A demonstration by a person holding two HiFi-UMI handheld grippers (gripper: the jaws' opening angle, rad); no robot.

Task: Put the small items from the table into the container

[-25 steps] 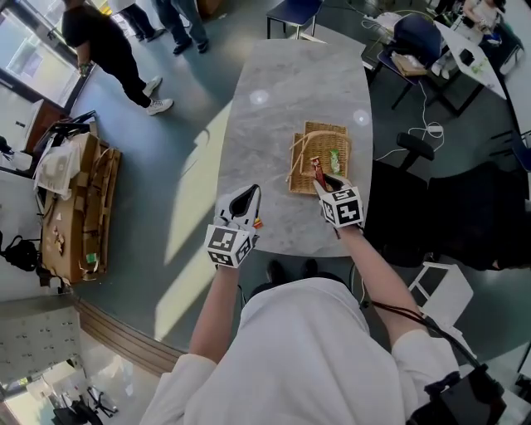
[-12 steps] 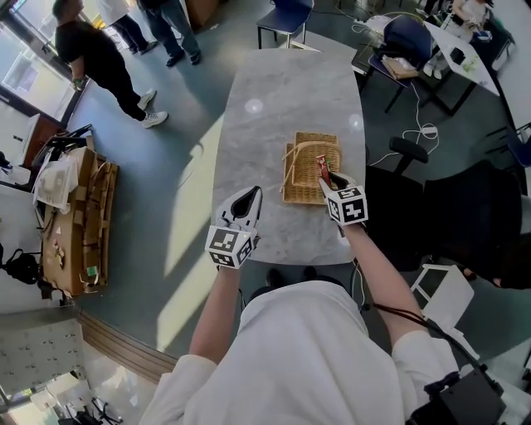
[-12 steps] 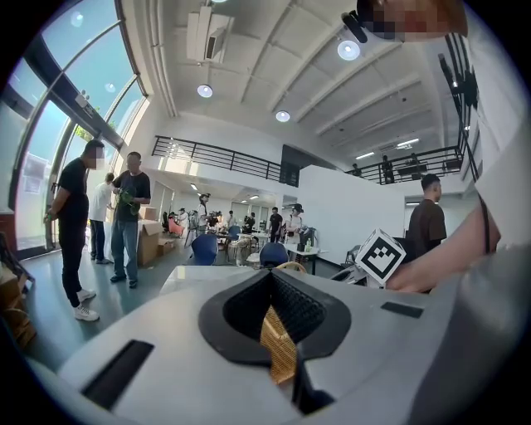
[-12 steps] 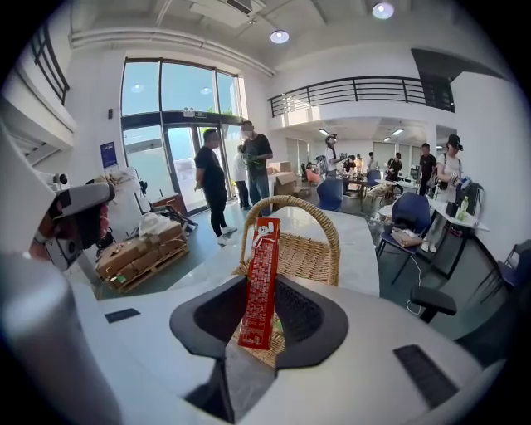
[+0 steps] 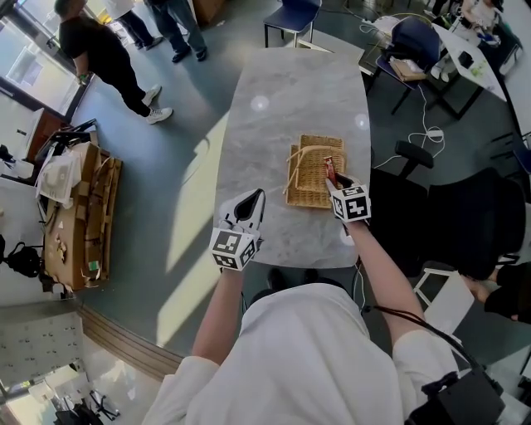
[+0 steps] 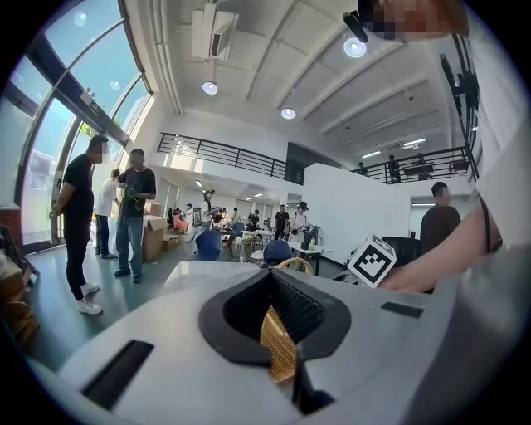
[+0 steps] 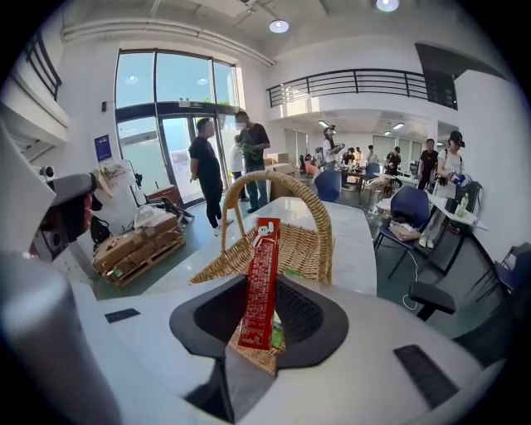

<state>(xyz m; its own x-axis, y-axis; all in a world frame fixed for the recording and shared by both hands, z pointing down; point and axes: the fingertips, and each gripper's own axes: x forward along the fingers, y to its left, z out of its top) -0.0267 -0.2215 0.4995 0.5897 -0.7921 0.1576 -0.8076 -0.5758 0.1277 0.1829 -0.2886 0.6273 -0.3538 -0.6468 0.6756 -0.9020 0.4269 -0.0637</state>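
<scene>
A woven basket (image 5: 314,170) with a hoop handle (image 7: 278,178) stands on the grey marble table (image 5: 282,100), near its front right. My right gripper (image 5: 333,176) hangs over the basket's right near part, shut on a long red packet (image 7: 261,278) that stands upright between the jaws. A green item (image 7: 290,271) lies inside the basket. My left gripper (image 5: 253,199) is held level above the table's front left edge, apart from the basket, and is shut on a thin gold ribbed piece (image 6: 280,349).
Several people stand at the far left (image 5: 99,50). A pallet of cardboard boxes (image 5: 79,207) sits on the floor to the left. Chairs stand beyond the table (image 5: 294,12) and a black office chair (image 5: 465,216) at its right.
My right gripper has carried the red packet rightward over the basket, from its middle to its right side. The left gripper has shifted a little.
</scene>
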